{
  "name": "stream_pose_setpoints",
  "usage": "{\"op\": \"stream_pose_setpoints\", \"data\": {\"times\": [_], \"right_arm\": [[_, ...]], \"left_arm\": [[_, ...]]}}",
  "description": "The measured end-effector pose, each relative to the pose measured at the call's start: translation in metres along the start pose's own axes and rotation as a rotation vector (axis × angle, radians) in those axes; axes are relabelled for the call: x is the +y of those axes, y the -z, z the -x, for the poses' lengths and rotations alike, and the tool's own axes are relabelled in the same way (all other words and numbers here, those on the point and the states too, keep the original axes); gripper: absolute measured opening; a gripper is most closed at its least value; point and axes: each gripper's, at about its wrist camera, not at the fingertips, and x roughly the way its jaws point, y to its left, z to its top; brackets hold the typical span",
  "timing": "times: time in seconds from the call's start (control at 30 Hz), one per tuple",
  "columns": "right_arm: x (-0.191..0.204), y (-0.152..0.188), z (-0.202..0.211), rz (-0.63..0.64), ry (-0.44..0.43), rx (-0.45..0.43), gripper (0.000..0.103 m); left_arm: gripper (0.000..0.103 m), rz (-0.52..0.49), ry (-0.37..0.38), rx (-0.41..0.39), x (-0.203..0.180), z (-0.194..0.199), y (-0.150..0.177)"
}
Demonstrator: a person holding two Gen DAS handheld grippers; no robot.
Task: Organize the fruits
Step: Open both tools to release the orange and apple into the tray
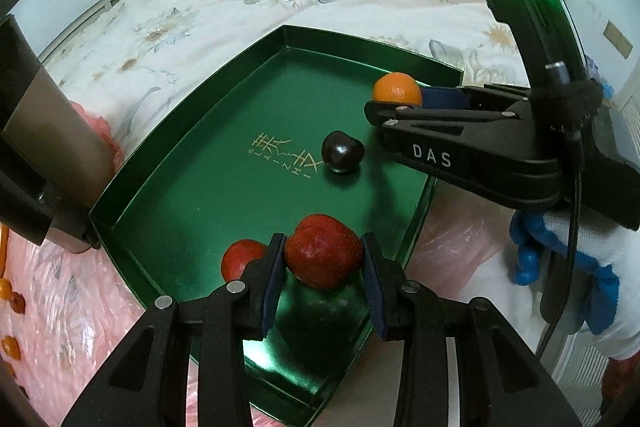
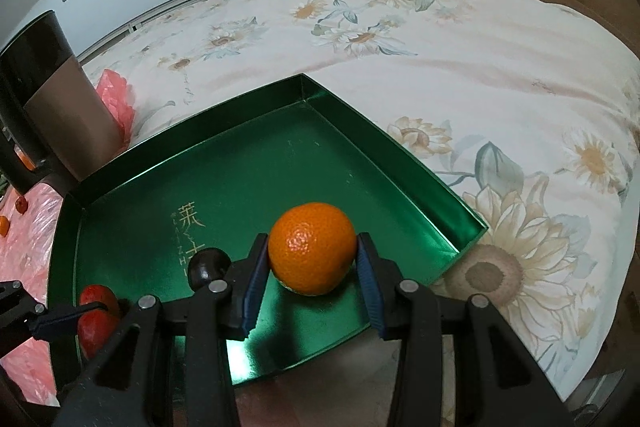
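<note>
A green tray (image 1: 208, 131) lies on a flowered bed. In the left wrist view my left gripper (image 1: 324, 259) is shut on a red fruit (image 1: 322, 255) held just over the tray's near edge. A second red fruit (image 1: 240, 259) lies to its left. A dark round fruit (image 1: 343, 151) rests mid-tray. My right gripper (image 2: 312, 255) is shut on an orange (image 2: 312, 249) low over the tray (image 2: 360, 143). The right gripper (image 1: 394, 107) and its orange (image 1: 397, 89) also show in the left wrist view. The right wrist view shows the dark fruit (image 2: 209, 265) and a red fruit (image 2: 96, 315).
A flowered quilt (image 2: 440, 47) covers the bed behind the tray. A dark cylinder (image 1: 44, 131) stands left of the tray. Pink plastic sheet (image 1: 60, 327) with small orange fruits (image 1: 10, 347) lies at the left. A blue-and-white gloved hand (image 1: 568, 255) holds the right gripper.
</note>
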Motion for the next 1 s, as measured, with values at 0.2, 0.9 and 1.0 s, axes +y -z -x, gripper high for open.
{"op": "stream_pose_setpoints", "data": {"times": [0.2, 0.9, 1.0], "right_arm": [[0.002, 0.0, 0.005, 0.01, 0.007, -0.008, 0.099], [0.01, 0.015, 0.074, -0.04, -0.038, -0.086, 0.101], [0.015, 0.02, 0.089, -0.05, -0.054, -0.101, 0.101]], "left_arm": [[0.041, 0.002, -0.018, -0.009, -0.001, 0.009, 0.007], [0.056, 0.049, -0.106, -0.137, 0.007, 0.085, 0.035], [0.056, 0.068, -0.133, -0.155, 0.011, 0.092, 0.04]]}}
